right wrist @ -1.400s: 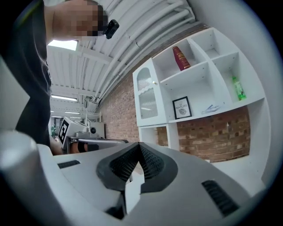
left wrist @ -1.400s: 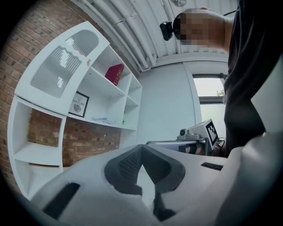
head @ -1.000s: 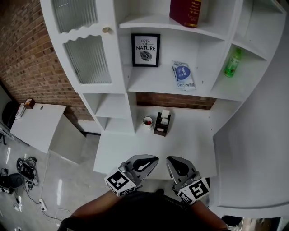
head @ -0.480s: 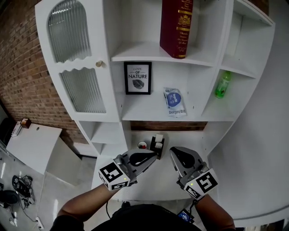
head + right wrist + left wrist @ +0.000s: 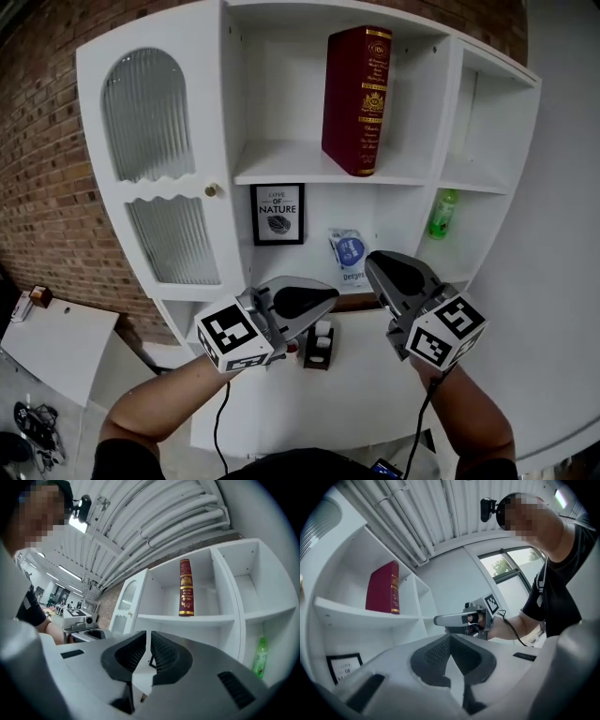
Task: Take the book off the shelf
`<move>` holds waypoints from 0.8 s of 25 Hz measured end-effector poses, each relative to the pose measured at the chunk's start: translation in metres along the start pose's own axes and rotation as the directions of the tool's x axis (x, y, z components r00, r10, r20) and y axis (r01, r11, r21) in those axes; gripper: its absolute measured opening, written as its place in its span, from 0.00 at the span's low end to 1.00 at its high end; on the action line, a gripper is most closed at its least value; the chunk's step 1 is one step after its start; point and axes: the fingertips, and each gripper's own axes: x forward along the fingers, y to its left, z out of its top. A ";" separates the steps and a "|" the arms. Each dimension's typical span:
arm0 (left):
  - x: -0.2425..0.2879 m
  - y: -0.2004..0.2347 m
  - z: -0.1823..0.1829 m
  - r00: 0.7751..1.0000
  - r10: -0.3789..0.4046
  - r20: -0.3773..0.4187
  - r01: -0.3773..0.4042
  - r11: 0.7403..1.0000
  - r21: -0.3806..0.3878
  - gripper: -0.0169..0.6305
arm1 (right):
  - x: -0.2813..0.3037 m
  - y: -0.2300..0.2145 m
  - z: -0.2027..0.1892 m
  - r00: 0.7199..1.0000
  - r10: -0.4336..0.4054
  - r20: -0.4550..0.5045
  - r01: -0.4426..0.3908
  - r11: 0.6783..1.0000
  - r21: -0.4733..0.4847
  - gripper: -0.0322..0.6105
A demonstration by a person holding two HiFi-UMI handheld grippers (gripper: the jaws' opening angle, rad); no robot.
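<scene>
- Head view: dark red book (image 5: 356, 98) with gilt lettering on its spine, upright on the upper middle board of a white shelf unit (image 5: 309, 174), right of that compartment's middle, spine outward.
- Alone in that compartment, touched by neither gripper.
- Left gripper (image 5: 317, 298) held out in front of the unit, well below the book, tips pointing right toward the other gripper.
- Left gripper view: jaws closed, pads meeting at the tips, nothing between them; book off to the upper left on its board.
- Right gripper (image 5: 379, 265) beside the left one and a little higher, well apart from the book, aimed up toward the shelves.
- Right gripper view: jaws closed, ribbed pads all but together, empty; book straight ahead above the tips.
- One level under the book: framed "Love of Nature" print (image 5: 277, 214) against the back wall, blue-and-white packet (image 5: 349, 253) just to its right.
- Green bottle (image 5: 442, 214) upright in the narrow right-hand compartment.
- Ribbed-glass cabinet door (image 5: 150, 122) with a round knob on the unit's left side, brick wall (image 5: 37, 187) beyond it.
</scene>
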 end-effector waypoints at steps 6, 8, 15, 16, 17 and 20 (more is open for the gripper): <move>0.022 0.049 0.044 1.000 -0.008 0.021 0.007 0.998 0.066 0.04 | 0.034 -0.059 0.071 0.990 -0.129 0.061 0.133 0.988 -0.072 0.14; 0.028 0.063 0.059 0.999 -0.012 0.038 0.009 0.997 0.075 0.04 | 0.046 -0.079 0.090 0.984 -0.163 0.072 0.168 0.984 -0.062 0.20; 0.034 0.107 0.094 0.997 0.012 0.079 -0.018 0.997 0.074 0.04 | 0.085 -0.125 0.123 0.966 -0.254 0.040 0.255 0.966 -0.032 0.46; 0.033 0.112 0.097 0.996 0.015 0.084 -0.021 0.997 0.072 0.04 | 0.090 -0.131 0.125 0.964 -0.264 0.035 0.265 0.964 -0.020 0.48; 0.033 0.115 0.099 0.996 0.016 0.088 -0.022 0.997 0.068 0.04 | 0.095 -0.135 0.126 0.964 -0.266 0.027 0.266 0.964 0.000 0.50; 0.034 0.123 0.101 0.996 0.016 0.092 -0.021 0.998 0.053 0.04 | 0.113 -0.142 0.123 0.968 -0.252 -0.015 0.252 0.966 0.063 0.53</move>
